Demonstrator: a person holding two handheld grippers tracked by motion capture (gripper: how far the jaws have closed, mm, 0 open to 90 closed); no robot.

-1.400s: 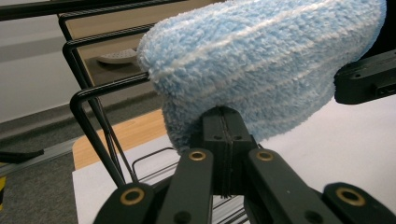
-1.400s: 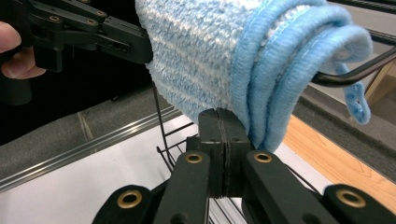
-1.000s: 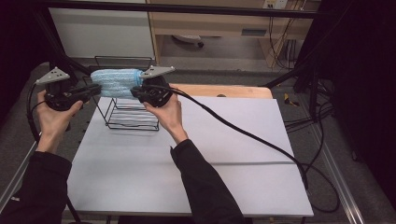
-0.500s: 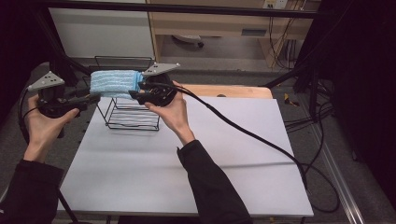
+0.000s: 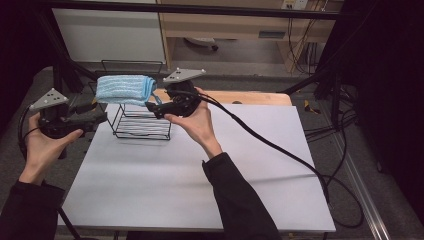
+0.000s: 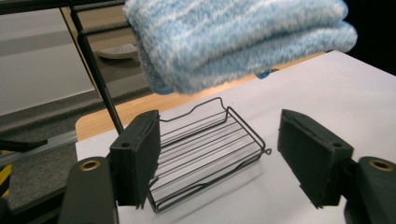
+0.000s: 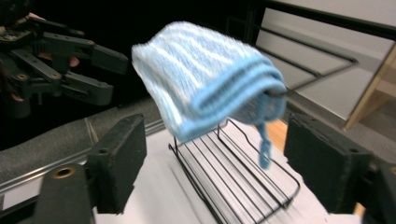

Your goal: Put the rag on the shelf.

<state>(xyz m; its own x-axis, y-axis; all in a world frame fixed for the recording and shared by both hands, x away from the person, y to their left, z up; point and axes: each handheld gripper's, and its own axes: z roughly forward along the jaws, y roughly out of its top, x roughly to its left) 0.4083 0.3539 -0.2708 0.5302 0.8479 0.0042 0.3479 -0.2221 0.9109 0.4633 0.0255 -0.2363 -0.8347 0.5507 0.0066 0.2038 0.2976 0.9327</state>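
Note:
A folded light-blue towel (image 5: 124, 89) lies draped over the top bar of a black wire rack (image 5: 142, 125) at the back left of the white table (image 5: 200, 175). My left gripper (image 5: 101, 113) is held open to the left of the rack, apart from the towel. My right gripper (image 5: 151, 109) is open just right of the towel's end, with nothing between its fingers. In the left gripper view the towel (image 6: 233, 37) hangs above the rack's basket (image 6: 210, 149), beyond the gripper (image 6: 217, 140). In the right gripper view the towel (image 7: 210, 74) sits on the rack (image 7: 238, 182) ahead of the gripper (image 7: 217, 135), with the left gripper (image 7: 70, 60) farther off.
A wooden board (image 5: 250, 97) lies along the table's back edge. The right gripper's thick black cable (image 5: 280, 150) trails across the table to the right. Black frame poles (image 5: 55, 55) stand at the back left, and a white panel (image 5: 110, 35) is behind them.
Both grippers were at the towel's ends a second ago. The left gripper has drawn back to the left and lower; the right one has let go and stands open beside the towel.

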